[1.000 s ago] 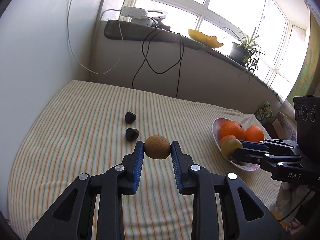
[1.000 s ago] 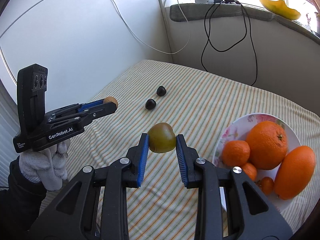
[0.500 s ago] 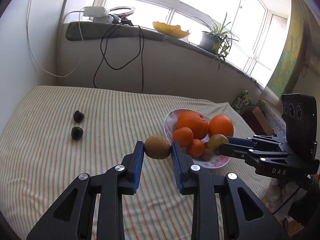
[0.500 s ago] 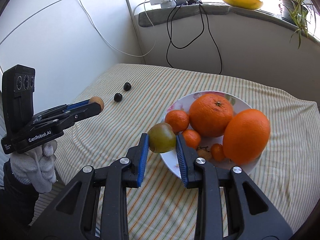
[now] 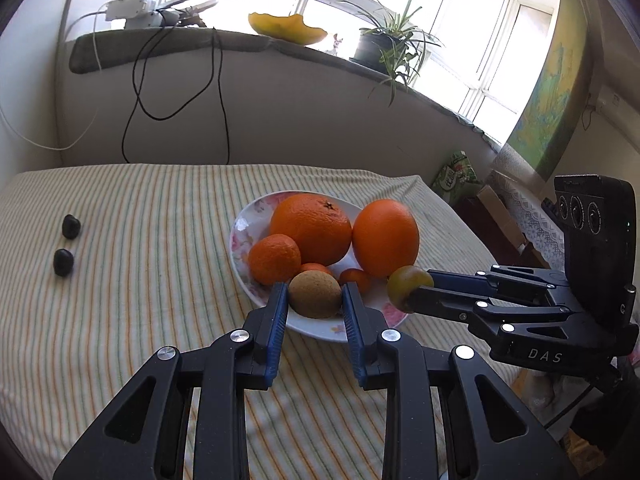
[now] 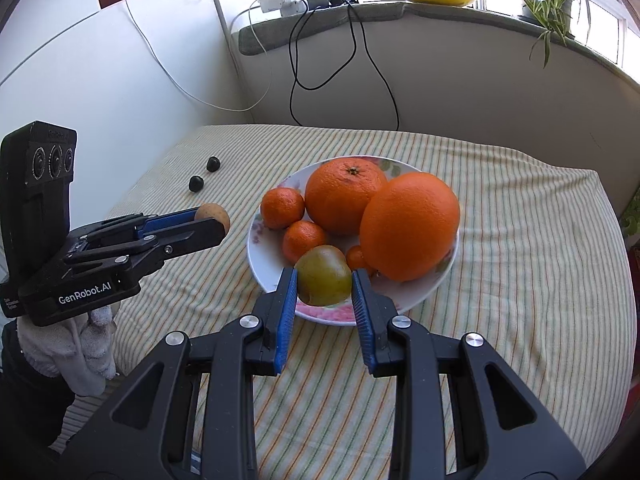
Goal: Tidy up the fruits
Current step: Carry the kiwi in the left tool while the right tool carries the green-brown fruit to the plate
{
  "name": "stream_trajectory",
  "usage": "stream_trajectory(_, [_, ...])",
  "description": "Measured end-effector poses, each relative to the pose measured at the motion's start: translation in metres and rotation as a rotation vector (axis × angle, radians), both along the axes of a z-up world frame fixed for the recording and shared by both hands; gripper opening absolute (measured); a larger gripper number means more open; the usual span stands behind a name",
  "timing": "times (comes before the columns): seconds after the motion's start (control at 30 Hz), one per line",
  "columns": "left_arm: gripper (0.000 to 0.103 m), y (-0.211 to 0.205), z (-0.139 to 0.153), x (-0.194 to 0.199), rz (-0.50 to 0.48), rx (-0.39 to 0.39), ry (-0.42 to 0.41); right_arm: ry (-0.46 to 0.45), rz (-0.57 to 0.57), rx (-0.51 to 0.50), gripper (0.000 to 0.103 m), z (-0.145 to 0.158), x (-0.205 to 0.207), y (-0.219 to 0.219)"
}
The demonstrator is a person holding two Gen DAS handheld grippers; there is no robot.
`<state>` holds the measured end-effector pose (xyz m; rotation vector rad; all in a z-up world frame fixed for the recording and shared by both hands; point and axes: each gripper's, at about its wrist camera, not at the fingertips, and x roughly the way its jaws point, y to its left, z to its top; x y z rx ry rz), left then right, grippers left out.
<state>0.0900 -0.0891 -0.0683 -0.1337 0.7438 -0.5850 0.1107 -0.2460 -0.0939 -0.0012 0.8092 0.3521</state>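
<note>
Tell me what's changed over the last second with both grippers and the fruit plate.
Both grippers travelled from the open cloth to the white floral plate. The left gripper now holds its brown kiwi-like fruit over the near rim, and the right gripper its green-brown round fruit there too. Both stayed clamped; the oranges and two small dark fruits didn't move.

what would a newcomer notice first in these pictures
The plate heaped with oranges in the middle of the striped cloth. Next, the two tongs at its near edge: the left tongs grip a brown kiwi, the right tongs a greenish fruit.
</note>
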Motion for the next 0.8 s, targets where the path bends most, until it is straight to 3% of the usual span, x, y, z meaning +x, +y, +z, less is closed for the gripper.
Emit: stream_trajectory(0.8, [0.027, -0.027, 0.001, 0.002, -0.020, 0.071, -0.014, 0.013, 0.005, 0.020, 0.030, -0.009, 0.001, -0.010])
